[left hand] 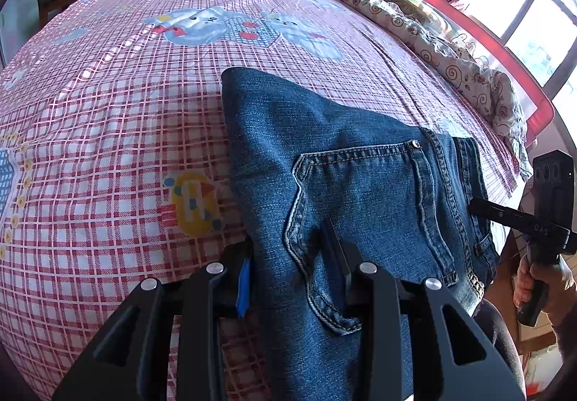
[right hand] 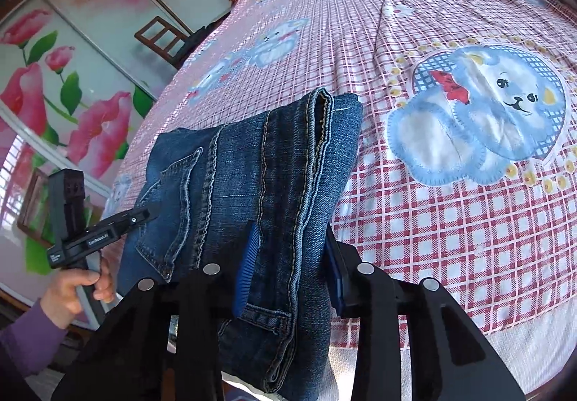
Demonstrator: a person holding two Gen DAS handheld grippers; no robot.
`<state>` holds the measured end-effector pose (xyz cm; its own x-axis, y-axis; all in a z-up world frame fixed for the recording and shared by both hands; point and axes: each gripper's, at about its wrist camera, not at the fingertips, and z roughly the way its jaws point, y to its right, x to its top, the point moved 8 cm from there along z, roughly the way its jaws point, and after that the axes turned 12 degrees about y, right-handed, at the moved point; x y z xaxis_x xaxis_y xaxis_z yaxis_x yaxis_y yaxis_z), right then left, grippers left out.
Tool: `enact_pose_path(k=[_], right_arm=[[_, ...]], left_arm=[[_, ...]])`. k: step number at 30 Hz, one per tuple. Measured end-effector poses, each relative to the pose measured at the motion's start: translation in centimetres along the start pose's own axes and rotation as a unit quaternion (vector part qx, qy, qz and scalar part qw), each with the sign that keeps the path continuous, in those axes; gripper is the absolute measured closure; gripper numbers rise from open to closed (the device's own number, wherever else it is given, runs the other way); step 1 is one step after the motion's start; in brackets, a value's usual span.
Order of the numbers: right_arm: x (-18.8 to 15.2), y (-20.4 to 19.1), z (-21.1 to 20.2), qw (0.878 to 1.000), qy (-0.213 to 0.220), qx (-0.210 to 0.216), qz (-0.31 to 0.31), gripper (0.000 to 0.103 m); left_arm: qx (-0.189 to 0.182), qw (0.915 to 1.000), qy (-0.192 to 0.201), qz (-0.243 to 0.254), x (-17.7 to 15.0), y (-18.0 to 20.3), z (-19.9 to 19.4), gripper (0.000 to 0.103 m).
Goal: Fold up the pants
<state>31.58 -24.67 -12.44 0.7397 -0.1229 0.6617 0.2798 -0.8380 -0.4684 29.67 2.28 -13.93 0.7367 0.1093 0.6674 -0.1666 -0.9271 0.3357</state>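
Across the checked bed [left hand: 108, 119], we clamp both grippers [left hand: 288, 256] [right hand: 288, 256] on the folded jeans [left hand: 342, 166], fingers clenched to keep layers together.

Both hand-held grippers [left hand: 288, 256] [right hand: 288, 256] clamped, angled down

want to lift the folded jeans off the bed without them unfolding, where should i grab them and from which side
Grip the jeans at the near edge, one gripper toward each end, coming from the bed's near side, as the left gripper and right gripper already do. That edge overhangs the bed, so fingers can go above and below and catch every stacked layer. I'd avoid the far edge, which lies flat on the sheet.
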Motion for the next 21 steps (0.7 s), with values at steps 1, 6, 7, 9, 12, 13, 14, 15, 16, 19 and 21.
enact_pose_path(k=[1, 6, 7, 9, 12, 13, 14, 15, 16, 19, 21], right_arm=[[0.0, 0.0, 0.1, 1.000, -0.002, 0.001, 0.002, 0.069], [-0.2, 0.5, 0.3, 1.000, 0.001, 0.006, 0.024, 0.060], [-0.3, 0.6, 0.4, 0.999, 0.000, 0.007, 0.032, 0.060], [-0.3, 0.7, 0.5, 0.999, -0.001, 0.008, 0.035, 0.058], [-0.2, 0.7, 0.6, 0.999, -0.012, 0.002, 0.040, 0.058], [-0.1, 0.7, 0.7, 0.999, -0.016, 0.000, 0.040, 0.058], [-0.1, 0.6, 0.8, 0.999, -0.019, -0.005, 0.037, 0.058], [0.0, 0.4, 0.8, 0.999, -0.020, -0.013, 0.026, 0.060], [-0.1, 0.1, 0.8, 0.999, -0.021, -0.024, 0.008, 0.062], [-0.1, -1.0, 0.6, 0.999, -0.016, -0.040, -0.019, 0.076], [0.1, -1.8, 0.2, 0.998, -0.010, -0.050, -0.040, 0.084]], left_arm=[[0.001, 1.0000, 0.001, 0.000, 0.0, 0.0, 0.0, 0.069], [0.005, 1.0000, 0.002, -0.001, -0.1, 0.2, 0.0, 0.069], [0.006, 1.0000, 0.002, -0.001, -0.1, 0.2, 0.0, 0.069], [0.006, 1.0000, 0.000, -0.002, 0.0, 0.3, 0.0, 0.069], [0.007, 1.0000, 0.002, -0.001, 0.0, 0.3, 0.0, 0.069], [0.008, 1.0000, 0.003, 0.000, 0.0, 0.3, 0.0, 0.069], [0.009, 1.0000, 0.004, 0.001, 0.0, 0.4, 0.0, 0.069], [0.010, 0.9999, 0.005, 0.002, 0.0, 0.4, 0.0, 0.069], [0.013, 0.9999, 0.006, 0.004, 0.0, 0.5, -0.1, 0.069], [0.031, 0.9992, 0.007, 0.025, 0.1, 0.9, -0.2, 0.070], [0.037, 0.9986, 0.014, 0.036, 0.3, 1.2, -0.5, 0.074]])
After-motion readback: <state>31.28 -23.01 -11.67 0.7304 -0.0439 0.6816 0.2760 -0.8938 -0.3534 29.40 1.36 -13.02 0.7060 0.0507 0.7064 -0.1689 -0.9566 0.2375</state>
